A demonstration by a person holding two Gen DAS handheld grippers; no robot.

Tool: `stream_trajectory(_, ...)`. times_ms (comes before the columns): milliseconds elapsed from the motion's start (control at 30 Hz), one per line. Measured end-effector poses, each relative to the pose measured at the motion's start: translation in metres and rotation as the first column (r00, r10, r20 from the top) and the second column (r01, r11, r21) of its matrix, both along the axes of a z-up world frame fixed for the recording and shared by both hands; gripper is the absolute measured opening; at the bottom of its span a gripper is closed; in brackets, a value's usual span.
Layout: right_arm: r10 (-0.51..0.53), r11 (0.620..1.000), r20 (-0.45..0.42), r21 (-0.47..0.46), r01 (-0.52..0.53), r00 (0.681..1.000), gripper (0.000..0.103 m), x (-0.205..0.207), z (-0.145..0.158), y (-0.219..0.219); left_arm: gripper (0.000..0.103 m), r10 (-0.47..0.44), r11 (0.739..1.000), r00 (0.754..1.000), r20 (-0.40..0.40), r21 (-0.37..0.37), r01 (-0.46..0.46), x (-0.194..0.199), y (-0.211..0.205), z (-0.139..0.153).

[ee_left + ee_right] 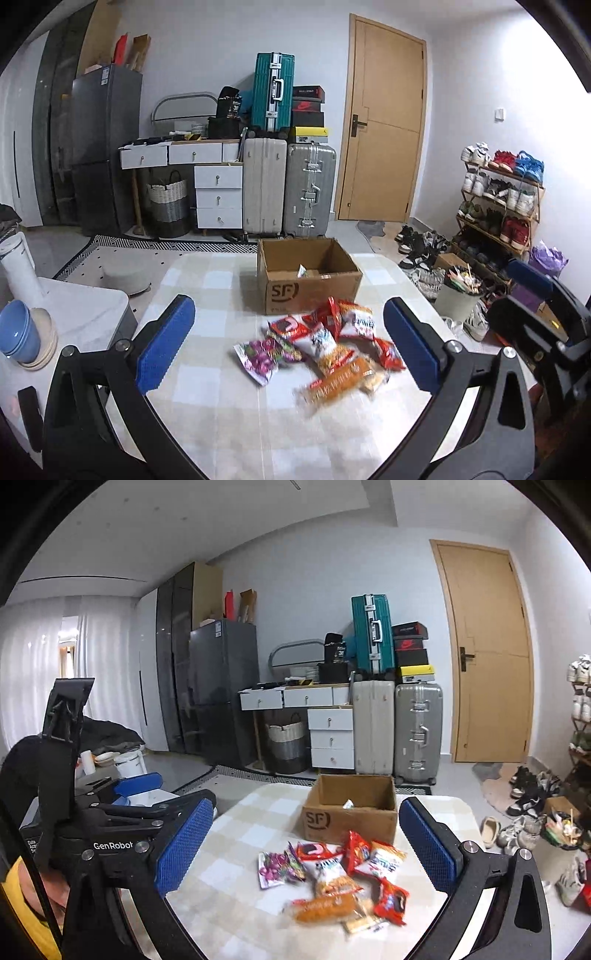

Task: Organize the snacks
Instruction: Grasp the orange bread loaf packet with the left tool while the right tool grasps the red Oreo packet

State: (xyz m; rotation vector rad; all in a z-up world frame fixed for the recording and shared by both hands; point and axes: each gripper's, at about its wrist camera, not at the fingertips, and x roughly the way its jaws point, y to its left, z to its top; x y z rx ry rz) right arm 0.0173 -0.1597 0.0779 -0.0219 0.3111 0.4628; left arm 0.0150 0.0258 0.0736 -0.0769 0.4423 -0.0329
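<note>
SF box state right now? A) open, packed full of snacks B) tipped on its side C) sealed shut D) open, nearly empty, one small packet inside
D: the cardboard box stands upright with its flaps open, and only one small packet shows inside, while the snack pile lies on the table in front of it.

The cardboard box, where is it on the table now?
In both views the cardboard box stands open at the far edge of the table, just behind the pile of snacks, in front of the suitcases.
</note>
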Motion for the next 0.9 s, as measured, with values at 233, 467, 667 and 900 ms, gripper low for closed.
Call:
stream_trajectory(233,-0.061,0.998,0.007,-0.005,0.061,0.998,0.103,-0.015,-0.023,-0.022,0.102,-0.055,0.998,0.996,-0.075,0.013,0.056,-0.004,-0.013,-0.047)
stream_trajectory(467,-0.071,0.994,-0.119,0.079,0.081,0.99,0.103,0.004,-0.055,-0.049,0.102,-0.146,0.989,0.975,-0.168,0.01,0.15,0.03,-0.033,-0.099)
stream_trajectory(667,-0.06,0.994,-0.216,0.08,0.079,0.975,0.102,0.03,-0.089,-0.067,0.102,-0.268,0.963,0.919,-0.29,-0.081,0.256,0.095,-0.044,-0.149)
stream_trajectory(900,-0.018,0.99,-0.342,0.128,0.065,0.939,0.102,0.069,-0.13,-0.082,0.102,-0.339,0.94,0.849,-0.404,-0.114,0.321,0.163,-0.063,-0.213)
